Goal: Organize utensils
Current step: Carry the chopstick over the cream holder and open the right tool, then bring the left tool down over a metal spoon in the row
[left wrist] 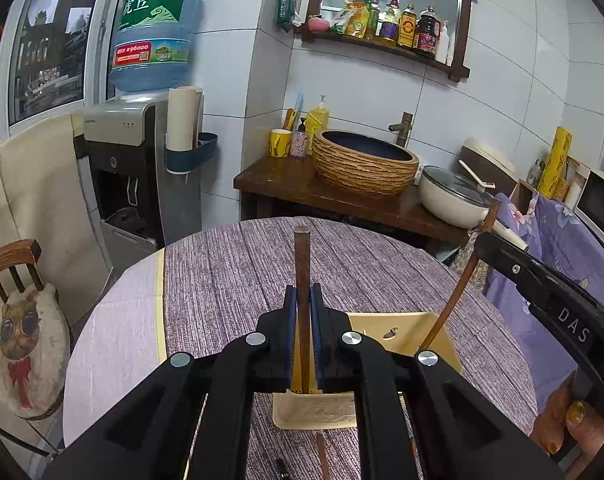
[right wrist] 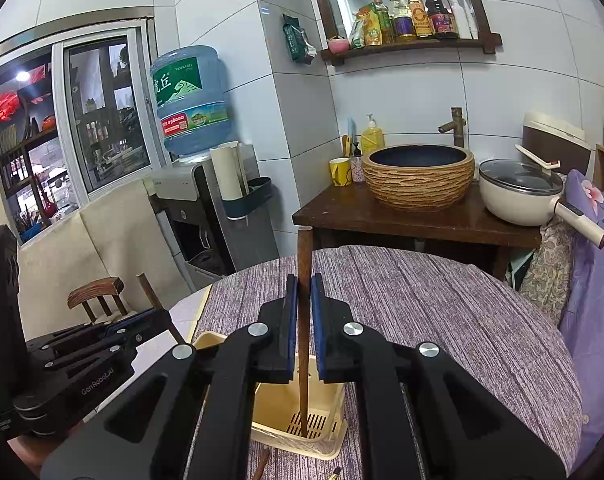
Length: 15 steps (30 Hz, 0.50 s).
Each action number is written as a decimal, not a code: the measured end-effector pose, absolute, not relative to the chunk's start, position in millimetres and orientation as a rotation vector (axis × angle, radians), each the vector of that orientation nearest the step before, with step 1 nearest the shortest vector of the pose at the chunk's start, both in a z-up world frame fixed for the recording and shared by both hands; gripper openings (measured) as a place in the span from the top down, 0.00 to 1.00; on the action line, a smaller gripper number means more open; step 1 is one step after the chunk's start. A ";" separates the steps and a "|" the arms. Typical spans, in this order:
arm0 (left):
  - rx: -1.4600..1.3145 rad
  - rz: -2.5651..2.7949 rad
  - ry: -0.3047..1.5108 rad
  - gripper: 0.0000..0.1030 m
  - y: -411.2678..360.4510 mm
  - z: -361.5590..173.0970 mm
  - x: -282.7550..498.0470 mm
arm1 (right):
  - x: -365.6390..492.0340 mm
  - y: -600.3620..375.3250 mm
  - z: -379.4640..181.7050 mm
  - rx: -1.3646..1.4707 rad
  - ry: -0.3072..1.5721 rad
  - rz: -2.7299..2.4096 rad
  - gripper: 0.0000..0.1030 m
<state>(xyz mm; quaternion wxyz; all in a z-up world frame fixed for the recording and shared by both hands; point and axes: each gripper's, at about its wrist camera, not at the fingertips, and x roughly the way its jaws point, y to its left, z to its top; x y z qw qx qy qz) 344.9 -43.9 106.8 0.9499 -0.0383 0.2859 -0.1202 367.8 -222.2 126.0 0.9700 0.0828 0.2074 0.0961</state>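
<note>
A cream plastic utensil holder stands on the round table. My left gripper is shut on a brown wooden chopstick, held upright with its lower end in the holder. My right gripper is shut on a second brown chopstick, upright, its tip on the holder's slotted bottom. The right gripper also shows at the right of the left wrist view, with its chopstick slanting into the holder. The left gripper body shows at the left of the right wrist view.
A purple striped cloth covers the table. Another chopstick and a small dark item lie in front of the holder. A wooden chair with a cat cushion stands left. A sideboard with a basin and a pot is behind.
</note>
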 end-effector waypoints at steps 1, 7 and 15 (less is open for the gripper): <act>-0.073 -0.248 0.580 0.92 -44.3 107.3 343.9 | 366.4 -221.8 125.8 0.166 0.414 0.192 0.92; -0.047 -0.240 0.494 0.35 -42.1 112.6 320.4 | 342.6 -221.1 127.0 0.136 0.330 0.167 0.36; -0.035 -0.222 0.446 0.09 -28.8 106.5 281.0 | 294.9 -215.9 123.5 0.063 0.280 0.135 0.23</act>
